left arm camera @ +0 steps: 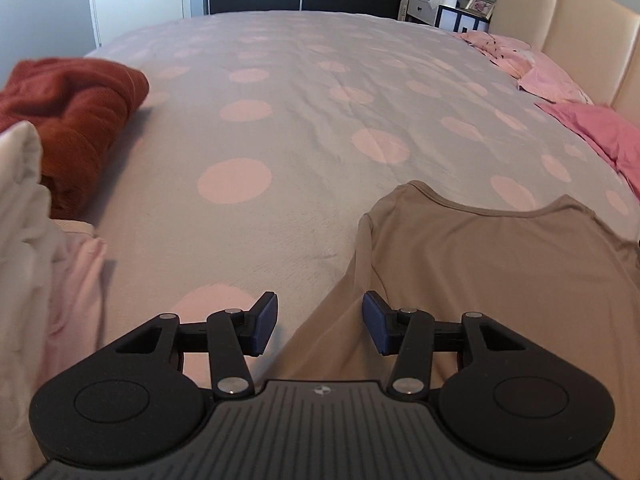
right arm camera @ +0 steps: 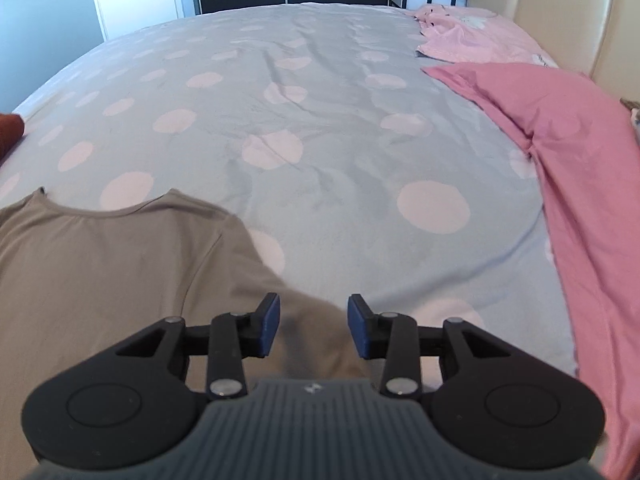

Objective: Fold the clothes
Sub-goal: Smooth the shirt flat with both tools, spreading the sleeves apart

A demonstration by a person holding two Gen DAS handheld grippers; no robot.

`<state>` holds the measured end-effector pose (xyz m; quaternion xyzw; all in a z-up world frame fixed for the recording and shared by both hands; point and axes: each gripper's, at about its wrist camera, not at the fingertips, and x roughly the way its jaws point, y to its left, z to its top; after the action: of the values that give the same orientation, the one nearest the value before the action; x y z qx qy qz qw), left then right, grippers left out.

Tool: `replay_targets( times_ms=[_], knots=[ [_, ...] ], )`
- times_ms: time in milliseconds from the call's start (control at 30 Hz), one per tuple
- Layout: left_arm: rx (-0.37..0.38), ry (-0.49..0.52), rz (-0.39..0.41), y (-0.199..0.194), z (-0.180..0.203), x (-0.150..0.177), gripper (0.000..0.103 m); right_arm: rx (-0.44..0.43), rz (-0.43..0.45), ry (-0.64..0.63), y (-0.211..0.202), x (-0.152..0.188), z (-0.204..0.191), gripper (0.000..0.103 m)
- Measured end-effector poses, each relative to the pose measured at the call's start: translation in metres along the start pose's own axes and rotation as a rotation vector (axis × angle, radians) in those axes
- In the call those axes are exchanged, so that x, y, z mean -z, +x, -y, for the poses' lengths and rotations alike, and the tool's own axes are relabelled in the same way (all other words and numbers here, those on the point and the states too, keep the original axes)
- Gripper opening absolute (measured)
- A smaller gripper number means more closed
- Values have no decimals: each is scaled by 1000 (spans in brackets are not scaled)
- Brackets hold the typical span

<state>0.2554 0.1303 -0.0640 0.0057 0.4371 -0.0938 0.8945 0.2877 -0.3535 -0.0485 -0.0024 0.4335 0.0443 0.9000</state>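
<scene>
A beige long-sleeved top (left arm camera: 480, 264) lies flat on the dotted bed cover, neckline away from me. In the left wrist view its left sleeve runs down under my left gripper (left arm camera: 320, 320), whose jaws stand open above the sleeve's edge with nothing pinched. The right wrist view shows the same top (right arm camera: 100, 264) at the left. Its right sleeve passes beneath my right gripper (right arm camera: 313, 320), also open, with the blue pads clear of the cloth.
A rust-red garment (left arm camera: 76, 112) and a white and pale pink pile (left arm camera: 36, 248) lie at the left. Pink pillows (right arm camera: 560, 152) line the headboard side at the right. The grey cover with pink dots (left arm camera: 288, 128) stretches ahead; a dark wardrobe and nightstand stand beyond.
</scene>
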Motion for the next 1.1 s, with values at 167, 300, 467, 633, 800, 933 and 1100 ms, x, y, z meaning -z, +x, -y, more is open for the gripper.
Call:
replay_targets(
  times_ms=[167,300,467,633,800,933,1100],
  knots=[
    [34,8,-42,22,-2,3,33,-38,-43,37,30,-2,4,42],
    [60,44,-38,24,3,4,3,-40,-57,15,34,0,2,22],
    [-43,65,4,21,12,-2,1,43,-30,-35,29,-6,-4,3],
    [-136,69,8,24,5,-14,1,131,-11,-57,34,-16,-4,2],
    [-143,88,-14,34,6,-10,1,123,-56,-49,48,-16,-2,3],
    [-154,63,11,19,6,-14,25,100,-42,-26,35,-18,-1,12],
    [-121,76,36,-22,12,-5,28,65,-9,-32,2,-16,-4,15]
  ],
)
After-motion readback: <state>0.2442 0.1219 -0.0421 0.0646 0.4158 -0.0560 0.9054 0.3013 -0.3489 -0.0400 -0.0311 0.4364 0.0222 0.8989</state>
